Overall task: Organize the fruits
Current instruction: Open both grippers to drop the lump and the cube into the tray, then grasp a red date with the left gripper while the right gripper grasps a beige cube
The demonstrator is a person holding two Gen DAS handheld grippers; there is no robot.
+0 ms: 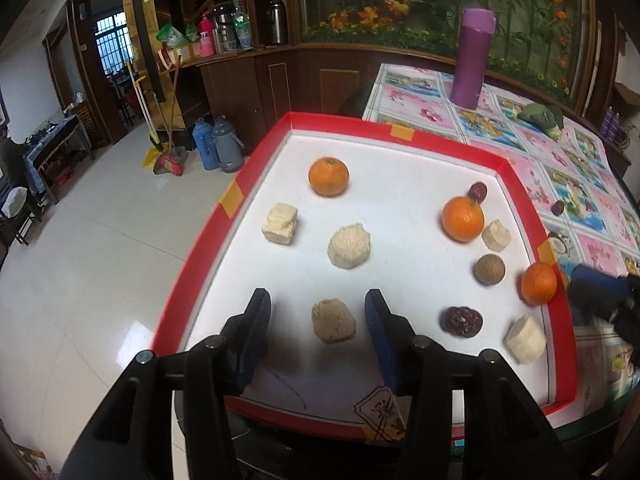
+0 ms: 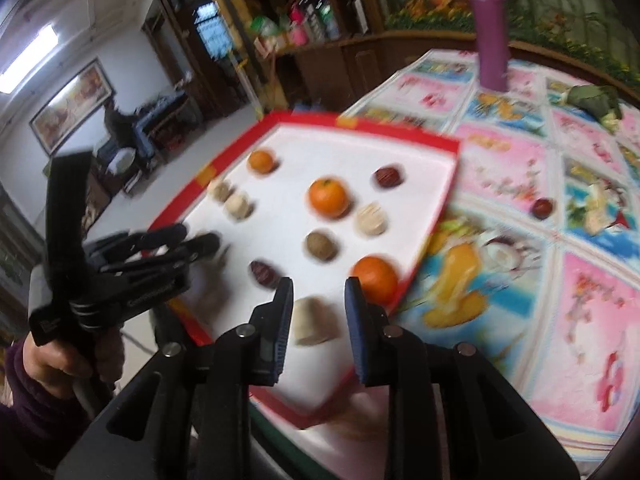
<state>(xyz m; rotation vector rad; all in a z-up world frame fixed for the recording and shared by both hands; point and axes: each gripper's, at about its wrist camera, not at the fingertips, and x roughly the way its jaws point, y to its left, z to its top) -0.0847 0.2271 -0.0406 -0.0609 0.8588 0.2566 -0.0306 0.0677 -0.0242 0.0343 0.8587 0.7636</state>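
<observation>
Tray (image 1: 520, 184) red-rimmed on floral tablecloth (image 1: 580, 184) | tiled floor (image 1: 100, 240) | left tongs (image 1: 318, 314), right tongs (image 2: 319, 300) apart, empty

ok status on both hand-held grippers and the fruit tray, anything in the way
Left hand-held gripper open, straddling a beige cake, not gripping. Right hand-held gripper open over a pale cake. Three oranges, nearest, loose in red tray. Nothing blocking.

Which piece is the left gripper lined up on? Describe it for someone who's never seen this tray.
Start from the red-rimmed white tray. At its near edge, between the open left gripper fingers, lies a tan fuzzy block. It is browner and rougher than the paler blocks around it, and the nearest one to the camera.
</observation>
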